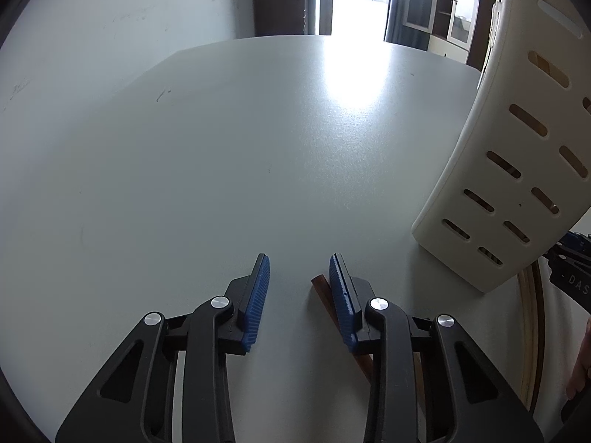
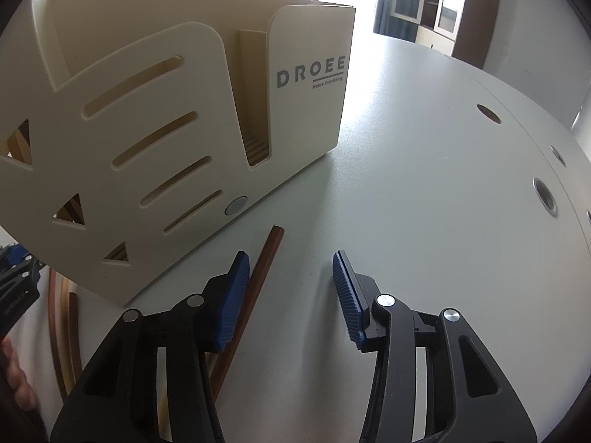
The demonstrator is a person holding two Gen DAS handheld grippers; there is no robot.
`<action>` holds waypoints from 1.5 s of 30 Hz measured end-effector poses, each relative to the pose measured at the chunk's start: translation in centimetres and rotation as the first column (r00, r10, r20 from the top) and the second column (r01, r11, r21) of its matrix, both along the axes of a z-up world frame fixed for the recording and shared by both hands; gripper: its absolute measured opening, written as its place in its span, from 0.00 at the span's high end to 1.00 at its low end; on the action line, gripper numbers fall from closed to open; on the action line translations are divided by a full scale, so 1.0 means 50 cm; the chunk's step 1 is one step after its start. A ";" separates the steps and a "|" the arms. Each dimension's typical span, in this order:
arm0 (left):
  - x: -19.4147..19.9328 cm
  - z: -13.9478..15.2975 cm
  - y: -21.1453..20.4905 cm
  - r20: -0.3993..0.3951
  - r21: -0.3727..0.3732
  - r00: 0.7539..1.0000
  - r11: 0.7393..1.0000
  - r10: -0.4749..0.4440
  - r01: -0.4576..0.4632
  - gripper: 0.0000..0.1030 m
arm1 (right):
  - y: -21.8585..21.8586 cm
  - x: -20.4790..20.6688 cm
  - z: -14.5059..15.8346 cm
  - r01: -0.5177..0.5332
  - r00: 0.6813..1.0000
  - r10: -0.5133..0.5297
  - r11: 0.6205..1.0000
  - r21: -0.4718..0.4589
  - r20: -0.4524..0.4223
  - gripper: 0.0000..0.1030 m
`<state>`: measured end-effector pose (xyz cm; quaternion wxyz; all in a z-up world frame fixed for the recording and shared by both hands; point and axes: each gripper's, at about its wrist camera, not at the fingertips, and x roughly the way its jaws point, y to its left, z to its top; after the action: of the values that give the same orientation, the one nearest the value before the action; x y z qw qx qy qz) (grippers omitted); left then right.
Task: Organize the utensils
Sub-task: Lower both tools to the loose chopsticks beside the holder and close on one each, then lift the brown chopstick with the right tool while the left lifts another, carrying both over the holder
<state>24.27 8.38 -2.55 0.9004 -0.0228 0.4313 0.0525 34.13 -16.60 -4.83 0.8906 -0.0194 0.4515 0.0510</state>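
A brown chopstick (image 1: pixel 320 285) lies on the white table (image 1: pixel 221 184) between the jaws of my left gripper (image 1: pixel 298 258), close against the right blue pad; the left pad stands apart from it, so the gripper is open. In the right wrist view a second brown chopstick (image 2: pixel 264 262) lies flat beside the left pad of my right gripper (image 2: pixel 290 254). The other pad is well clear of it, so this gripper is open too. The cream slotted utensil holder (image 2: pixel 166 129) stands just beyond, with wooden sticks showing through its slots.
The holder (image 1: pixel 517 192) rises at the right of the left wrist view. A curved wooden rim (image 1: pixel 532 332) lies on the table behind it, also seen as a rim (image 2: pixel 55 332) low left. Round holes (image 2: pixel 545 195) mark the table's right side. A hand (image 2: pixel 14 373) shows at the edge.
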 end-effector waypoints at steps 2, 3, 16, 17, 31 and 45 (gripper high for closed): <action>-0.001 0.000 -0.002 0.000 0.002 1.000 1.000 -0.005 0.005 0.72 | 0.002 -0.005 0.001 -0.005 1.000 0.005 1.000 0.004 0.001 0.72; 0.002 -0.001 0.000 0.000 0.002 1.000 1.000 -0.008 0.008 0.73 | 0.003 -0.007 0.001 -0.006 1.000 0.006 1.000 0.005 0.002 0.73; 0.050 -0.007 0.003 -0.005 0.008 1.000 1.000 -0.018 0.018 0.74 | 0.005 -0.004 0.013 -0.034 0.999 0.033 0.999 0.021 0.006 0.84; 0.042 -0.009 0.009 -0.004 0.004 1.000 1.000 -0.024 0.024 0.77 | 0.005 -0.004 0.014 -0.032 0.999 0.032 0.999 0.029 0.005 0.87; 0.050 -0.018 0.058 -0.008 -0.156 1.000 0.988 0.018 -0.020 0.93 | -0.006 0.001 0.033 -0.019 0.998 0.032 0.972 0.235 -0.051 0.92; -0.020 0.069 0.106 0.179 -0.244 0.973 0.964 0.148 -0.102 0.93 | -0.016 -0.079 0.172 -0.023 0.977 -0.046 0.949 0.314 0.210 0.92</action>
<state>23.29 13.70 0.91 0.9243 -0.1605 0.3417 0.0563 30.16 -17.40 3.75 0.9260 0.1201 0.3391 0.1146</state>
